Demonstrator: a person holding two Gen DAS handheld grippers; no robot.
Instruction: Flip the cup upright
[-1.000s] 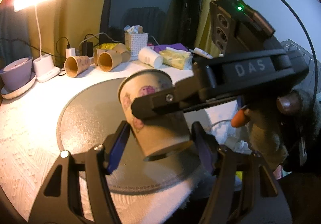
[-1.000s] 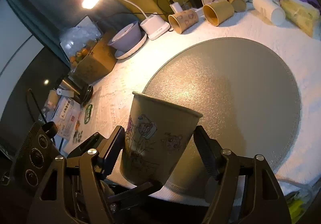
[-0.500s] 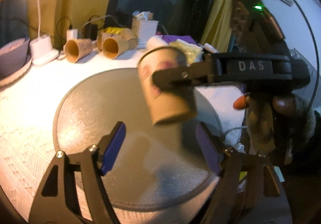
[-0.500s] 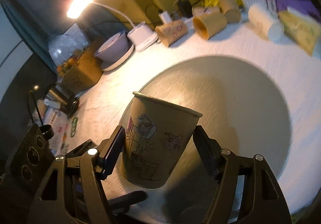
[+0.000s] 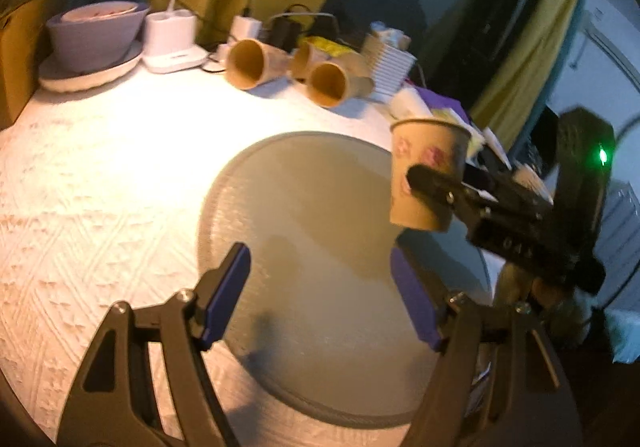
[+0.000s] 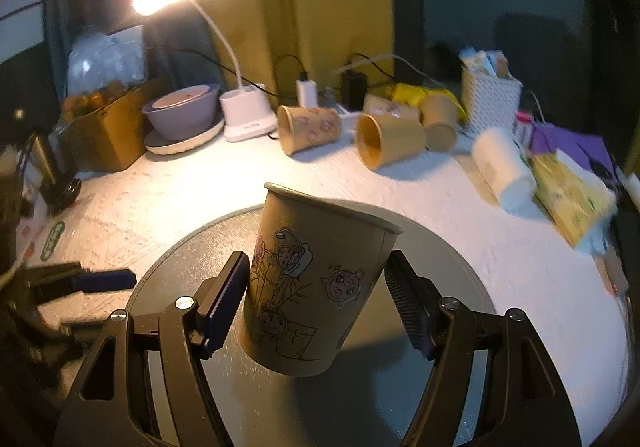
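A brown paper cup with cartoon drawings (image 6: 316, 287) is held between my right gripper's (image 6: 316, 299) fingers, mouth up, slightly tilted, above the round grey mat (image 6: 460, 267). The same cup (image 5: 428, 175) shows at the right of the left wrist view, gripped by the right gripper (image 5: 452, 187) in the air over the mat (image 5: 312, 215). My left gripper (image 5: 320, 287) is open and empty, its blue pads wide apart over the mat, left of and below the cup.
Several paper cups (image 6: 308, 129) lie on their sides at the back. A lit desk lamp (image 6: 244, 115), a purple bowl on a plate (image 6: 182, 117), a white basket (image 6: 490, 99), a white roll (image 6: 502, 167) and a snack packet (image 6: 572, 199) line the back and right.
The right gripper lifted the cup off the mat and moved it right, away from my left gripper. The left gripper drew back to the left, open and empty.
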